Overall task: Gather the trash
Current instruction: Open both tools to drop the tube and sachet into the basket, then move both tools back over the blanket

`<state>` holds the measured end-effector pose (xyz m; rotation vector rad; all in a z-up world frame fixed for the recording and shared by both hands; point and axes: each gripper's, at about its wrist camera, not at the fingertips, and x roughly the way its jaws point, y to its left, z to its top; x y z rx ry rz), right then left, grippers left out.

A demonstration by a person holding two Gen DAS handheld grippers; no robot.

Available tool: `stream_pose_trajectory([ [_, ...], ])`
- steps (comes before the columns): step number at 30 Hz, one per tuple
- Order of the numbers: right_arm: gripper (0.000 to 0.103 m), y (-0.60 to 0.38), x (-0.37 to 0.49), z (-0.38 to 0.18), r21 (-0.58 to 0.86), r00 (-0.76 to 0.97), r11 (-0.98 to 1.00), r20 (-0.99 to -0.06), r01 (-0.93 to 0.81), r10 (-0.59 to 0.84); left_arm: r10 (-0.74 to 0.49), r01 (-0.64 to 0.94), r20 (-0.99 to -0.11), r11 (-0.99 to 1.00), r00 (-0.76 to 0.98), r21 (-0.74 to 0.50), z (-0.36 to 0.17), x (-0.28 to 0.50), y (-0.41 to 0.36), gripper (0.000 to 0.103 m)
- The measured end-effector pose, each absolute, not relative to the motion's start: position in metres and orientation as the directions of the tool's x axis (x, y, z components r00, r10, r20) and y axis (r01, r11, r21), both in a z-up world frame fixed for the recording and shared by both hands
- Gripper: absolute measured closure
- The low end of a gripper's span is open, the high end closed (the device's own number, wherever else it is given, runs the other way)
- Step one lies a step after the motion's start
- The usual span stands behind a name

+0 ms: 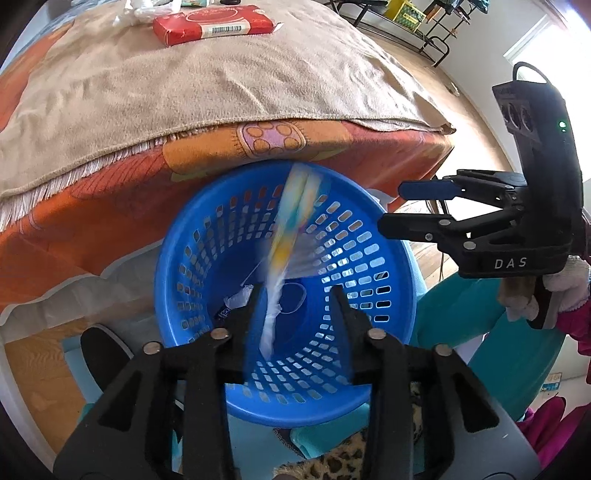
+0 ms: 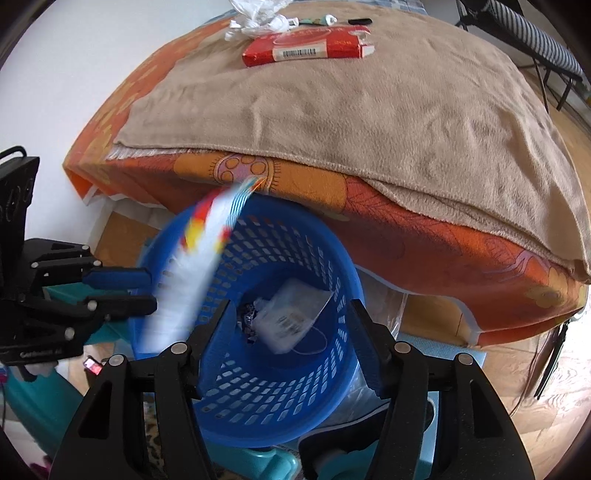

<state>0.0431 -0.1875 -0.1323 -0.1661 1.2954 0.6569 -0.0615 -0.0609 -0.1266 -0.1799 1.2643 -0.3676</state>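
Observation:
A blue perforated basket [image 1: 192, 258] stands on the floor against the table's edge. Over its mouth a long white wrapper [image 1: 284, 236] with yellow, red and blue print shows as a motion-blurred streak. It hangs loose between the fingers of my left gripper [image 1: 295, 295], whose jaws stand apart and do not press it. In the right wrist view the wrapper [image 2: 195, 266] is just off the left gripper's [image 2: 151, 291] tips. My right gripper [image 2: 290, 306] is open and empty above the basket [image 2: 332, 258]. A white label wrapper [image 2: 288, 317] and dark foil [image 2: 247, 317] lie at the bottom.
The table wears an orange cloth [image 1: 92, 221] with a beige towel [image 1: 184, 92] over it. A red box [image 2: 306, 46] and crumpled clear plastic [image 2: 258, 16] lie at the far edge. Teal-clad legs [image 1: 461, 314] are beside the basket.

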Motion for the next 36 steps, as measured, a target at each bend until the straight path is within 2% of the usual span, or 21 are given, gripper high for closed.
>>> stream_pose_trajectory([
  [20, 0.042, -0.19, 0.046, -0.128, 0.24, 0.135, 0.814, -0.923, -0.53, 0.36, -0.347, 0.158, -0.899, 0.936, 0.268, -0.315, -0.119, -0.05, -0.057, 0.068],
  [29, 0.042, -0.189, 0.061, -0.112, 0.268, 0.157, 0.815, -0.905, -0.514, 0.396, -0.306, 0.124, -0.9, 0.952, 0.311, -0.281, -0.095, -0.021, -0.041, 0.068],
  [36, 0.042, -0.181, 0.085, -0.092, 0.229, 0.224, 0.806, -0.887, -0.546, 0.403, -0.271, 0.108, -0.89, 0.963, 0.366, -0.248, -0.07, 0.014, -0.025, 0.067],
])
